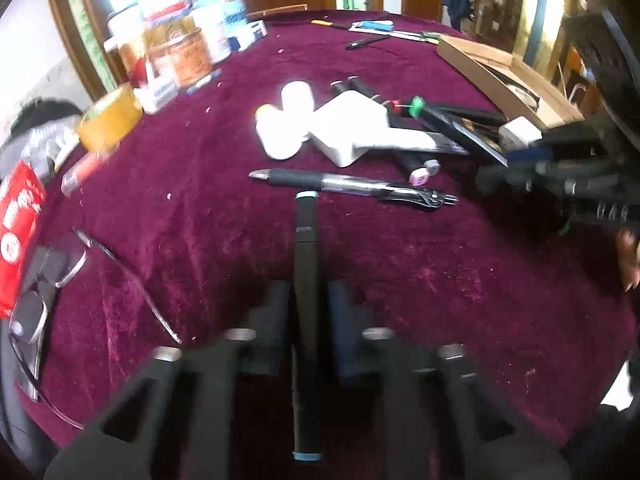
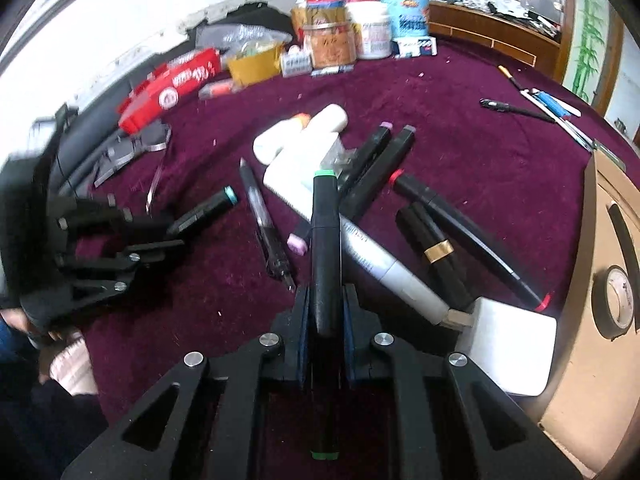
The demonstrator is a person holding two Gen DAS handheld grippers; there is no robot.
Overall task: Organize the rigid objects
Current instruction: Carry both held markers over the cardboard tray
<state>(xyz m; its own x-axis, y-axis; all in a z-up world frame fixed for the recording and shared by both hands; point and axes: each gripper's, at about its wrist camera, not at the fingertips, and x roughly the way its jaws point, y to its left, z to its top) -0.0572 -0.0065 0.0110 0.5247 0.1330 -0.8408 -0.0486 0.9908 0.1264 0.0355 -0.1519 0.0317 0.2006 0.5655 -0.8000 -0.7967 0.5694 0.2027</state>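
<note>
Nearest the left wrist camera, a black marker with teal end bands (image 1: 306, 280) is clamped lengthwise between the narrowed jaws of the left claw (image 1: 308, 304), its far tip pointing to 12 o'clock just short of a clear gel pen (image 1: 352, 186) lying crosswise on the maroon velvet surface (image 1: 440, 280). In the right wrist view, a black marker with green end bands (image 2: 326, 240) is likewise gripped along its barrel by the right claw (image 2: 326, 308), jaws pinched tight on it. Beyond it, at 12 to 2 o'clock, a loose heap of further markers (image 2: 376, 168), a white charger block (image 2: 296, 164) and white bottles (image 2: 320, 124) is seen. A cardboard box (image 2: 592, 300) lies at 3 o'clock and is judged the likely destination. The markers are judged light, stiff and smooth-skinned, so liable to slide or pivot; they are best held mid-barrel, clear of the caps.
</note>
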